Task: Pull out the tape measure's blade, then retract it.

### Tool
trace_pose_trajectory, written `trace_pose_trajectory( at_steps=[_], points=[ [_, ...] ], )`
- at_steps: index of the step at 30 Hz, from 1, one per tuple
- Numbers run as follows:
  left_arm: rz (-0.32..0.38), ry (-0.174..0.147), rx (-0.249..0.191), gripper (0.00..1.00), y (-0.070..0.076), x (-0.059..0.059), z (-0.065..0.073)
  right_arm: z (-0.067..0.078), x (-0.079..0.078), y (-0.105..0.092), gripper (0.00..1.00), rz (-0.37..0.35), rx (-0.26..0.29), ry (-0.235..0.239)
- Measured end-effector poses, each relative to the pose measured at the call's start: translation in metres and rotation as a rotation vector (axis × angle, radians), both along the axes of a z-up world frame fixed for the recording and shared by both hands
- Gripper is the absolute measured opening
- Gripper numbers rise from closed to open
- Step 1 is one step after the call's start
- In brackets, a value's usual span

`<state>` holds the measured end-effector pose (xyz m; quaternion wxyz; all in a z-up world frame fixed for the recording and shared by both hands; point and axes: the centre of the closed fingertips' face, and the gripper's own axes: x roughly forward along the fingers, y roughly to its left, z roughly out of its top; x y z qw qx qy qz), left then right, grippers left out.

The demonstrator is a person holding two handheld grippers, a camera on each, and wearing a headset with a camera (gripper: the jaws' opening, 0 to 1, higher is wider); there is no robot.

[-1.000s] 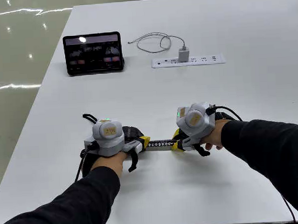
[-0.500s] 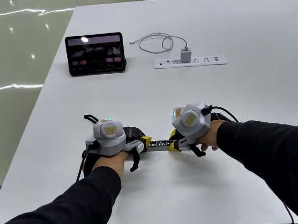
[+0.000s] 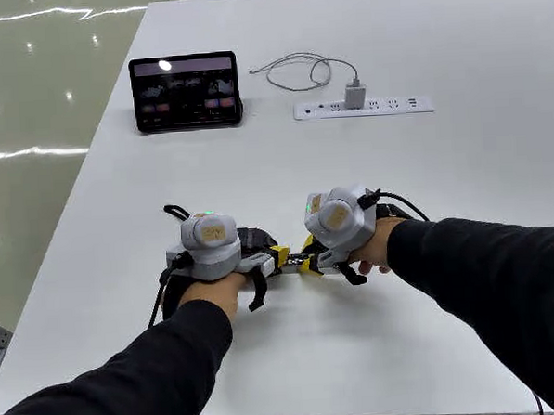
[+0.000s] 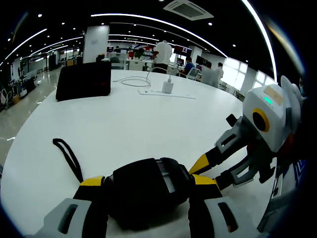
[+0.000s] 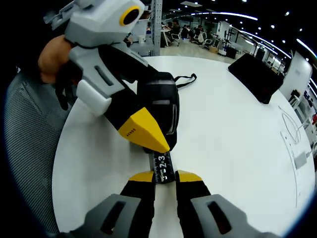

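The left gripper (image 3: pixel 272 259) pinches the tape measure (image 3: pixel 253 241) at the near edge of the white table (image 3: pixel 443 180). In the left gripper view its yellow-tipped jaws sit on either flank of the black case (image 4: pixel 146 191), touching it, and the case rests on the tabletop. A black wrist strap (image 4: pixel 67 156) trails from the case toward 10 o'clock in that view.

The right gripper (image 3: pixel 310 262) lies at 3 o'clock from the left one in the head view, close by. In the right gripper view its jaws are pressed in on the blade (image 5: pixel 161 166), gripping it by the edges near its tip (the digits 1, 2 and 3 read between the yellow pads). A short stretch of blade runs from those pads toward 12 o'clock into the case mouth, beneath the left gripper's yellow fingertip (image 5: pixel 143 131).

Farther across the table, at 11 o'clock from the grippers in the head view, a tablet (image 3: pixel 185 90) stands propped with its screen lit. At 1 o'clock lies a white power strip (image 3: pixel 392 106); one of its sockets holds a white charger (image 3: pixel 355 96), and a pale cable (image 3: pixel 293 70) loops from it toward the tablet.
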<state>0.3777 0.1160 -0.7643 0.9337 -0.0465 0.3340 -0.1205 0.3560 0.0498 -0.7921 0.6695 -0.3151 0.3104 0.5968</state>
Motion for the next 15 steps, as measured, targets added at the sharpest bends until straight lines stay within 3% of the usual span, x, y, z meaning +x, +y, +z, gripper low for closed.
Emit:
trace_pose_trajectory(
  at_steps=[15],
  points=[
    [0.004, 0.001, -0.005, 0.62, -0.001, 0.001, 0.001, -0.001, -0.001, 0.021, 0.12, -0.018, 0.042, 0.024]
  ],
)
